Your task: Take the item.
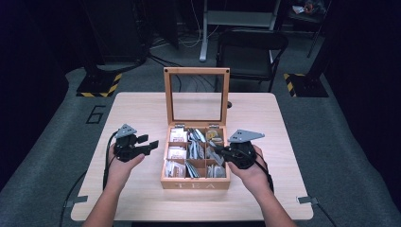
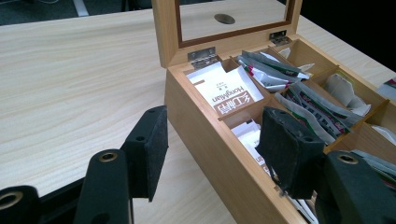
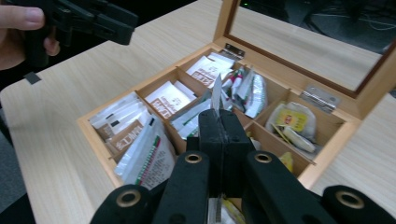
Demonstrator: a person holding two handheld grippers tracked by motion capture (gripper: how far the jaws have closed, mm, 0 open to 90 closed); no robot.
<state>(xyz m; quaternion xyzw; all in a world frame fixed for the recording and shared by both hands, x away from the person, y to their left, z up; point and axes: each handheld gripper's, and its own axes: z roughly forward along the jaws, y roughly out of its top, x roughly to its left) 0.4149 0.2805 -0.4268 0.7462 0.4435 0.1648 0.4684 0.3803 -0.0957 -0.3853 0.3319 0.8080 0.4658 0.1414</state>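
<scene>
While the right hand-held gripper (image 3: 218, 123) pinches it, the sachet (image 3: 216, 93) stands upright.

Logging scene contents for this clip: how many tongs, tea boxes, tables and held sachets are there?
Tongs: 2 (left tongs, right tongs)
Tea box: 1
Table: 1
Held sachet: 1
Total: 5

Pale wooden tea box (image 1: 195, 184), black gripper jaws, white sachets (image 3: 167, 100)
</scene>
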